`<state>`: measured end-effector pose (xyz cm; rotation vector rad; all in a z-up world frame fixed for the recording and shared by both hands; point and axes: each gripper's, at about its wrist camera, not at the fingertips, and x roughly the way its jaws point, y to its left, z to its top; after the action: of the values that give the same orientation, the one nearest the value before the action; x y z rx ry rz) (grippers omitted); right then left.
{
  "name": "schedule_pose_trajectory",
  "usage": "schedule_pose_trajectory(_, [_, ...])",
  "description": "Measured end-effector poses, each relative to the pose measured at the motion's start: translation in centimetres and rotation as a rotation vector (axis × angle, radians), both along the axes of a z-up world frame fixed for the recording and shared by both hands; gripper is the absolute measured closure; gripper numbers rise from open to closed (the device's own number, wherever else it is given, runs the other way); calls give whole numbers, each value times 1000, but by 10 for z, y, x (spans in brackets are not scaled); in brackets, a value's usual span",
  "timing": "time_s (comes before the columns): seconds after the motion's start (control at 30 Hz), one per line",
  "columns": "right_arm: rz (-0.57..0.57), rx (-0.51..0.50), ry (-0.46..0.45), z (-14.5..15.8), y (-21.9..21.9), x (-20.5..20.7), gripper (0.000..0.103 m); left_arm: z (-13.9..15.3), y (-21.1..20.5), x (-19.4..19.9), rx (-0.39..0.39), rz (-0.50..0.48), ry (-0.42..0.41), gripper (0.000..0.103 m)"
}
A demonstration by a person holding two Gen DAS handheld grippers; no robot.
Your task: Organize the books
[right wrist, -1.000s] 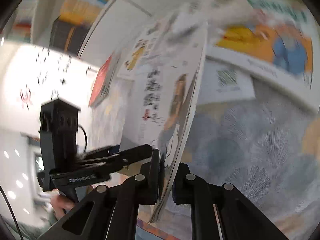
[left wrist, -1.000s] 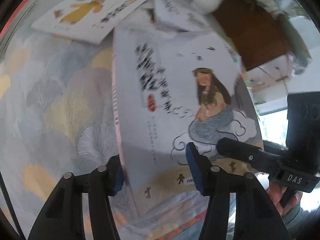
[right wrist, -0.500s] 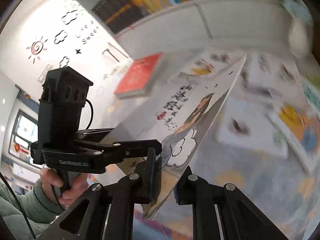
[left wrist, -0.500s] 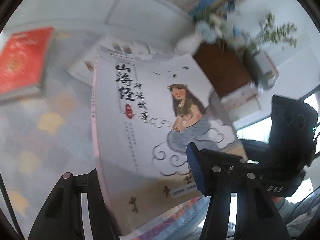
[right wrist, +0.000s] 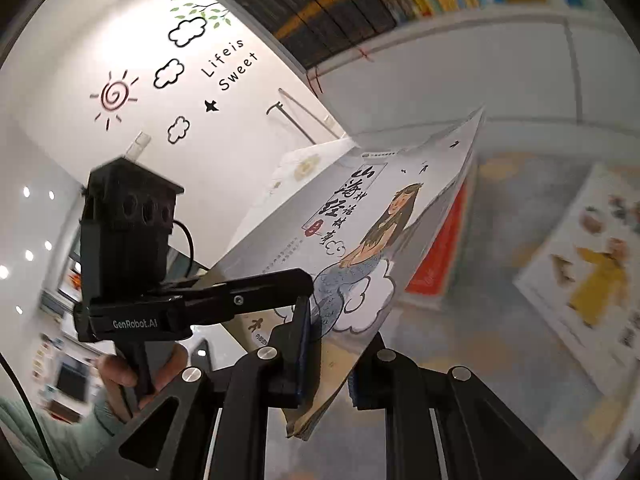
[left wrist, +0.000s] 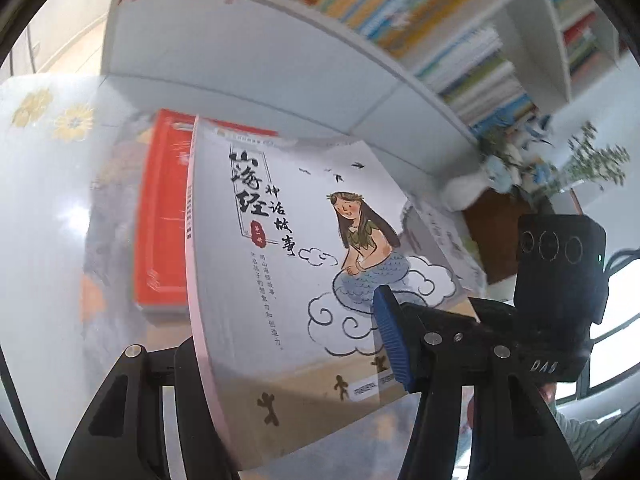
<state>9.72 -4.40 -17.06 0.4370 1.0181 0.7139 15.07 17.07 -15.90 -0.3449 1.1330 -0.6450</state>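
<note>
Slip risk: illustrated book (left wrist: 304,280) held off the table by both grippers.
Right gripper (right wrist: 332,356) is clamped on the book's lower edge; left gripper (left wrist: 296,344) straddles its spine corner, closure on it not determinable. Thin pages may sag or slide out if either grip loosens. Below the book: patterned tablecloth (right wrist: 500,320), red book (left wrist: 164,232). Beyond the book: white bookshelf (left wrist: 420,40).

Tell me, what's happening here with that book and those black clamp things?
A person is tidying books, holding a hand-held tool in each hand. Both the left tool and the right tool are clamped on one white storybook with a long-haired girl on its cover, lifted off the table. A red book lies on the table behind it, and a full bookshelf stands beyond.
</note>
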Motion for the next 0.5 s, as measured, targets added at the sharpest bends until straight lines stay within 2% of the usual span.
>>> schedule_pose_trajectory(0.17, [-24, 19, 114, -38, 13, 43, 88, -40, 19, 31, -33, 14, 80, 50])
schedule_pose_trajectory(0.23, [-41, 23, 130, -49, 14, 53, 88, -53, 20, 40, -46, 22, 101, 50])
schedule_pose_trajectory(0.47, [-77, 38, 189, -71, 7, 74, 88, -69, 33, 57, -31, 80, 120, 48])
schedule_pose_trajectory(0.5, [-78, 36, 192, -72, 5, 73, 88, -71, 38, 58, -47, 93, 123, 47])
